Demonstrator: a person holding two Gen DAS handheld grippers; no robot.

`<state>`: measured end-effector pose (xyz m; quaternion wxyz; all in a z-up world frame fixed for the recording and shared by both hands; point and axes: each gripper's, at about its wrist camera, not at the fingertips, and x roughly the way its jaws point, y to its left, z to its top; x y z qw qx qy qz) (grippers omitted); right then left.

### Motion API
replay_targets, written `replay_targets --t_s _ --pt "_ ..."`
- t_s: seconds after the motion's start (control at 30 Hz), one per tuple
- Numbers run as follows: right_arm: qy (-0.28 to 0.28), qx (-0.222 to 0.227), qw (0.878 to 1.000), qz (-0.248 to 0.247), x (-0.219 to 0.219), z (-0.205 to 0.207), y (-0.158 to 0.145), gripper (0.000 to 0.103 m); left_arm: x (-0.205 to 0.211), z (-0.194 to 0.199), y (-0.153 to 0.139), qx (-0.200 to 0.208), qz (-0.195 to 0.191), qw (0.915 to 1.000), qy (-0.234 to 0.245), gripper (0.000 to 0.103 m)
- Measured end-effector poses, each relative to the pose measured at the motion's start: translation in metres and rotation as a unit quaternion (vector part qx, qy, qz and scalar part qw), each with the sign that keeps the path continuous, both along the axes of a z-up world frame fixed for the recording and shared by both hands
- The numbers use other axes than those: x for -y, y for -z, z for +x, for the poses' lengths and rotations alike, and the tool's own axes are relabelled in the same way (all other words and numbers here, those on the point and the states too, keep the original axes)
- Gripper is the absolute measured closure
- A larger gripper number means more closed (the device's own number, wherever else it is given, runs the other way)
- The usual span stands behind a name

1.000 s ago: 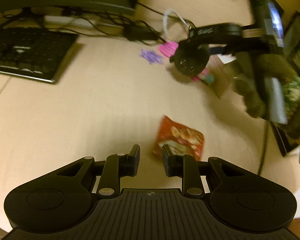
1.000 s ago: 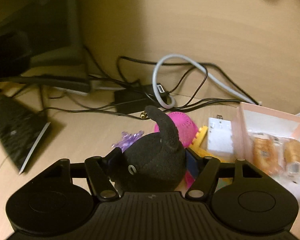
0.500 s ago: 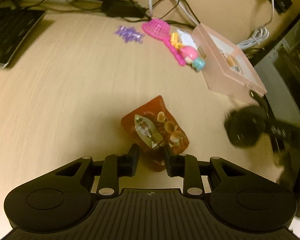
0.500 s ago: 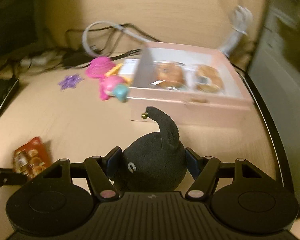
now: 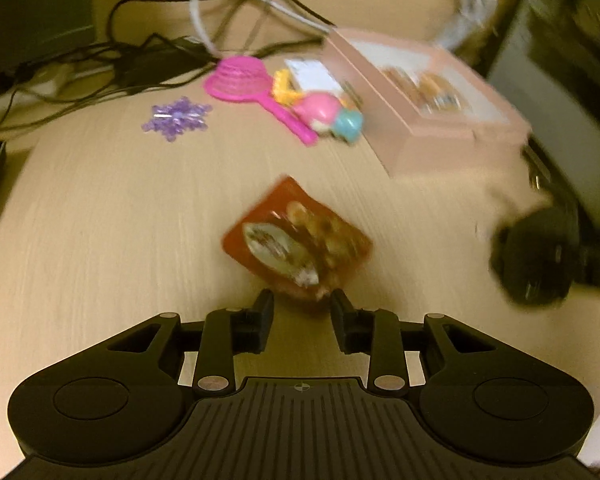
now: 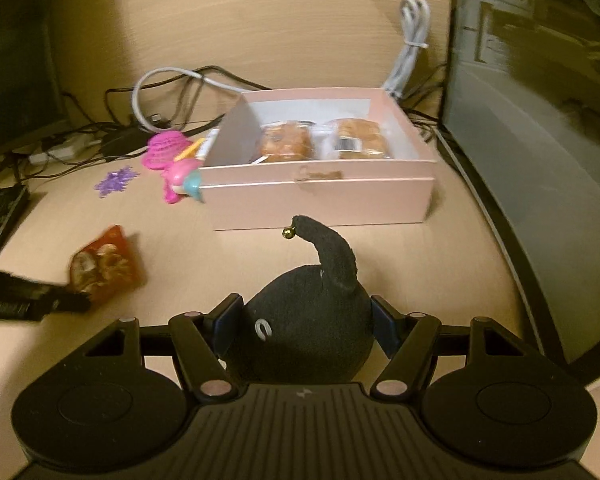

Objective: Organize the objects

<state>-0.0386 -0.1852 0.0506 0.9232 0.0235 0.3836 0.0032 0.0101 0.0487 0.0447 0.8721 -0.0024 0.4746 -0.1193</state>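
Left wrist view, blurred: left gripper (image 5: 302,304) has just been opening, seemingly clear of snack packet (image 5: 296,244).

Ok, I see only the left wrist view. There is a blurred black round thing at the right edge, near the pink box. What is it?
Observer: A black plush toy. The right gripper is shut on it, with the jaws pressing on both of its sides.
Operator: Is the toy over the box?
Observer: No. It is on the near side of the pink box, in front of its front wall.
Operator: The inside of the box is smeared for me. What is in there?
Observer: Two wrapped pastry packs, side by side against the far wall.
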Motion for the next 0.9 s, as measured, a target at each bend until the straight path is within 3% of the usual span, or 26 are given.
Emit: replay_targets --t_s 0.1,0.2,0.37,0.43,0.6,0.7,0.77,0.9 --pt "0.011 0.002 1.000 -0.005 0.007 -0.002 -0.002 0.035 0.019 -0.008 0.003 0.016 0.045 0.9985 0.026 0.067" --pt "0.013 0.005 1.000 -0.020 0.011 -0.006 -0.002 0.035 0.032 -0.010 0.005 0.023 0.054 0.9974 0.043 0.051" --pt "0.017 0.015 0.999 -0.024 0.015 -0.017 -0.001 0.035 0.048 -0.006 0.013 0.019 0.047 0.9970 0.059 0.013" --pt "0.016 0.021 0.999 -0.025 0.015 -0.022 0.000 0.035 0.057 -0.007 0.018 0.017 0.056 0.9959 0.068 0.005" --pt "0.013 0.025 0.999 -0.022 0.018 -0.028 -0.001 0.035 0.060 -0.012 0.011 0.029 0.028 0.9973 0.062 0.009" --pt "0.015 0.025 0.999 -0.014 0.023 -0.030 -0.002 0.035 0.053 -0.024 -0.009 0.084 0.051 0.9937 0.053 0.016" --pt "0.016 0.025 1.000 -0.010 0.024 -0.031 -0.002 0.034 0.044 -0.023 -0.014 0.102 0.061 0.9927 0.022 0.016" --pt "0.016 0.026 0.999 -0.008 0.024 -0.033 -0.001 0.034 0.012 0.008 -0.002 0.059 -0.003 0.9956 -0.072 0.017"
